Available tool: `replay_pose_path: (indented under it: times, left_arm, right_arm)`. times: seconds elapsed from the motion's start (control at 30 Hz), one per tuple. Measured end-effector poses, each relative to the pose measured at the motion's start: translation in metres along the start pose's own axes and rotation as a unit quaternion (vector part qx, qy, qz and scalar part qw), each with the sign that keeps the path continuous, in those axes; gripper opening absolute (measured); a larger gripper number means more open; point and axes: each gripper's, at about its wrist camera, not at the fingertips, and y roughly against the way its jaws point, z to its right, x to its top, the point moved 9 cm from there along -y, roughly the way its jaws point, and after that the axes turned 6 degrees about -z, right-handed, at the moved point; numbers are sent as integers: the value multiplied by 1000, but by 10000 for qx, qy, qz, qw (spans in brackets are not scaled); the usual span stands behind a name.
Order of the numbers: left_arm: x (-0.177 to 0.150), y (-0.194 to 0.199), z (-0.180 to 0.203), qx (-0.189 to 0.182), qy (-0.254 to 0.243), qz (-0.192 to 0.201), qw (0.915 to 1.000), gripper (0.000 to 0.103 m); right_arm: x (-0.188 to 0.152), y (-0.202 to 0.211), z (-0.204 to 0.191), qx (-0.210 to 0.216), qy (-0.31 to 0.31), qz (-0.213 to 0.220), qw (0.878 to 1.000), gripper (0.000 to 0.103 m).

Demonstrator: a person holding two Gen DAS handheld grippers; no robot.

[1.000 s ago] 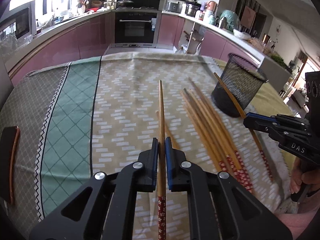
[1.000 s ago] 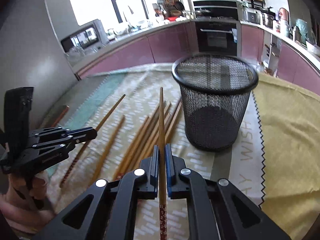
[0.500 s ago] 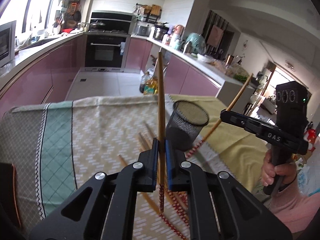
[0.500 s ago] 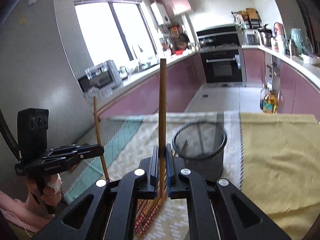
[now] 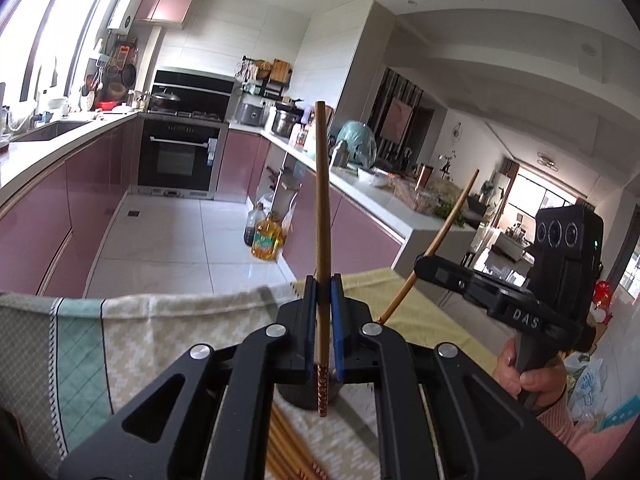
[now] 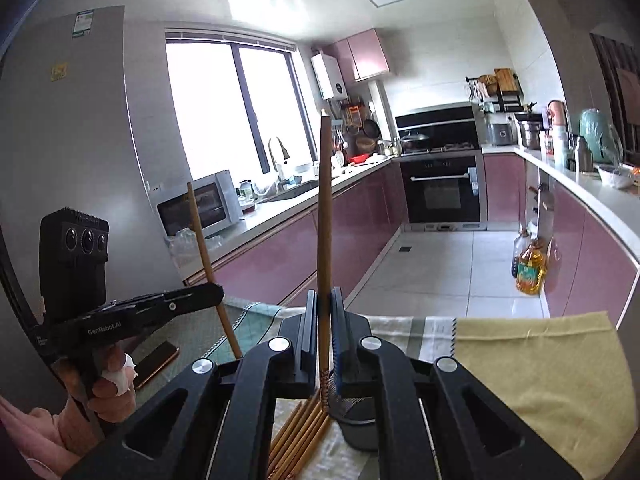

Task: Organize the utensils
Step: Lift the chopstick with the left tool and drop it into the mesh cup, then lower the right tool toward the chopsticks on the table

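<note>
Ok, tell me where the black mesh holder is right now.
In the right wrist view the black mesh holder sits low at centre, mostly hidden behind the right gripper, with the loose chopsticks lying on the tablecloth just to its left.

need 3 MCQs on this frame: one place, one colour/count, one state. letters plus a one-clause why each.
1. Where is the black mesh cup in the right wrist view?
A. on the tablecloth, below the right gripper
B. on the kitchen counter
C. on the floor

2. How many chopsticks does each gripper hold?
A. none
B. one
C. three

3. How does the chopstick in the left gripper stand?
A. flat on the cloth
B. inside the cup
C. lifted off the table, patterned red end down

Answers:
1 A: the cup shows under the fingers, beside the loose chopsticks.
2 B: a single stick sits between each pair of fingers, the right one too.
3 C: it rises in front of the kitchen, red end hanging below the fingers.
</note>
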Motion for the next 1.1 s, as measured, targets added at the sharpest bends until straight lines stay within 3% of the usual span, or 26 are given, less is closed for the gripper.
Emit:
replay_pose_path:
  times: [0.17, 0.27, 0.67, 0.93, 1.03, 1.1]
  left_arm:
    - [22, -23, 7, 144, -51, 165, 9997, 8]
    - [21, -46, 9, 168, -18, 32, 9999, 8]
    - [-34, -122, -7, 215, -231, -1262, 9915, 8]
    - [-38, -142, -23, 334, -187, -1387, 9896, 9]
    - [-42, -136, -22, 409, -172, -1259, 9911, 23]
    - [-45, -125, -22, 488, -155, -1129, 9923, 29]
  right_arm:
    - [0, -18, 19, -146, -48, -212, 9997, 5]
    - [-9, -31, 26, -206, -65, -421, 9989, 5]
    - [-59, -87, 36, -209, -124, -1671, 9856, 6]
    - [-57, -105, 44, -322, -318, -1734, 9838, 8]
    - [-56, -101, 43, -250, -403, -1606, 9859, 10]
    - [-55, -97, 42, -293, -388, -1511, 9873, 18]
